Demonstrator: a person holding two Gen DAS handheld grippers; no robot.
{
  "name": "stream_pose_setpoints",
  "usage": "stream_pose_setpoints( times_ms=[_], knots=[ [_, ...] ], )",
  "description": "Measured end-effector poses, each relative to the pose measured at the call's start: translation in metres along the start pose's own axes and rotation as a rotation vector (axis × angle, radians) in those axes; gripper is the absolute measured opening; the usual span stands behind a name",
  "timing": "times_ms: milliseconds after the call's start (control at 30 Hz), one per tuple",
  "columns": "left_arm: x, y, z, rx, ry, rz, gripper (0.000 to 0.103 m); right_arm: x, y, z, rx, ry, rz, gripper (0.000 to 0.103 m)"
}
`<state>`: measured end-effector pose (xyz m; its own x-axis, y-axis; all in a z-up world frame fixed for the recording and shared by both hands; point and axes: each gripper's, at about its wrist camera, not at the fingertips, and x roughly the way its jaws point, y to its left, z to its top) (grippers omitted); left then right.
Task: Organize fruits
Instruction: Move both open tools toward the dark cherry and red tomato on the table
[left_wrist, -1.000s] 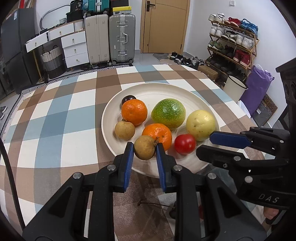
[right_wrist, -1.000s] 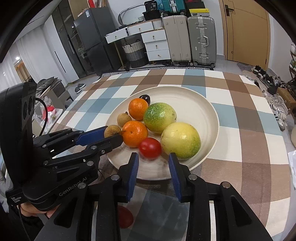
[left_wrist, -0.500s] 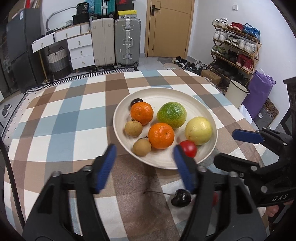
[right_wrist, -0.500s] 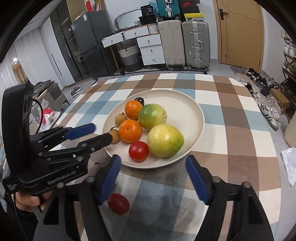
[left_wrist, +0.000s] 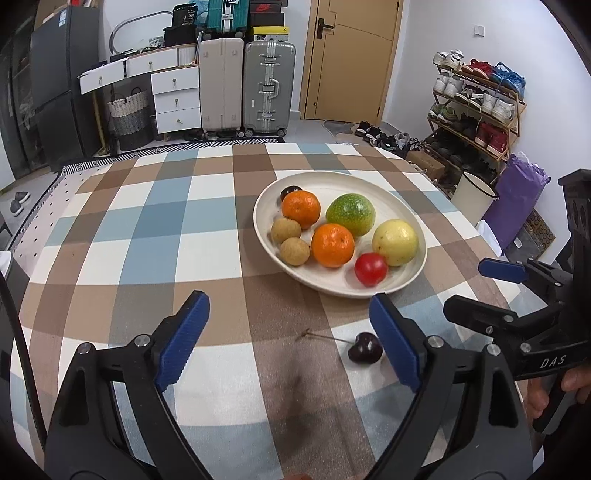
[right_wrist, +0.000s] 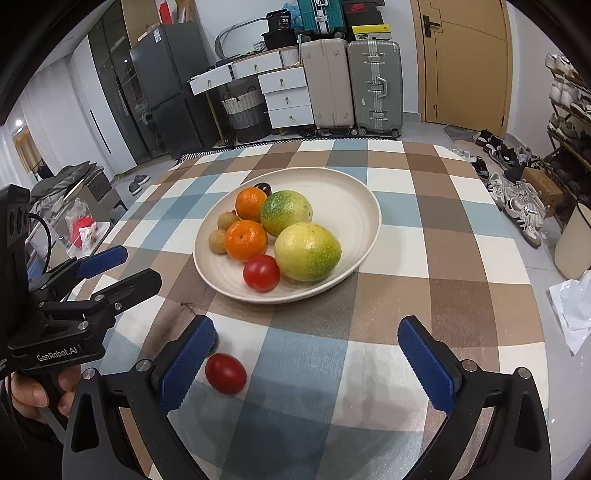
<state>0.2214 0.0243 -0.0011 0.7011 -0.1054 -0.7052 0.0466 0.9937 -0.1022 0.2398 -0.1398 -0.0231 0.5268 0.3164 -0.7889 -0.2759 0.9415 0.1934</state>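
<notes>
A cream plate (left_wrist: 388, 199) (right_wrist: 354, 199) on the checked tablecloth holds two oranges (left_wrist: 332, 244), a green fruit (left_wrist: 351, 215), a yellow fruit (left_wrist: 395, 242), a red tomato (left_wrist: 370, 268), two brown longans (left_wrist: 294, 251) and a dark cherry (left_wrist: 286, 192). A dark cherry with a stem (left_wrist: 365, 348) lies on the cloth near my left gripper's right finger. A loose red tomato (right_wrist: 225, 373) lies on the cloth beside my right gripper's left finger. My left gripper (left_wrist: 290, 336) is open and empty, near side of the plate. My right gripper (right_wrist: 306, 354) is open and empty too.
The table's right edge drops to a floor with shoes and a shoe rack (left_wrist: 476, 103). A white bucket (left_wrist: 472, 192) and a purple bag (left_wrist: 517, 199) stand right of the table. Suitcases (left_wrist: 269, 88) and drawers (left_wrist: 173, 96) stand beyond the far edge.
Both grippers have opened wide and pulled back from the plate. The left one let go of a brown longan, which now sits on the plate; the cherry and loose tomato came into view.
</notes>
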Motion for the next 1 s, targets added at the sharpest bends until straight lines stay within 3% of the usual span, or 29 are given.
stream_pose_setpoints(
  times_ms=[167, 567, 1000],
  knots=[
    [-0.003, -0.001, -0.010, 0.003, 0.001, 0.006, 0.100, -0.002, 0.003, -0.007, -0.001, 0.012, -0.001, 0.102],
    [-0.001, -0.008, -0.026, 0.038, 0.031, 0.011, 0.102, 0.015, 0.016, -0.021, -0.050, 0.092, 0.009, 0.102],
    [0.000, 0.007, -0.040, -0.005, 0.057, -0.003, 0.101, 0.031, 0.033, -0.036, -0.114, 0.167, 0.022, 0.101]
  ],
)
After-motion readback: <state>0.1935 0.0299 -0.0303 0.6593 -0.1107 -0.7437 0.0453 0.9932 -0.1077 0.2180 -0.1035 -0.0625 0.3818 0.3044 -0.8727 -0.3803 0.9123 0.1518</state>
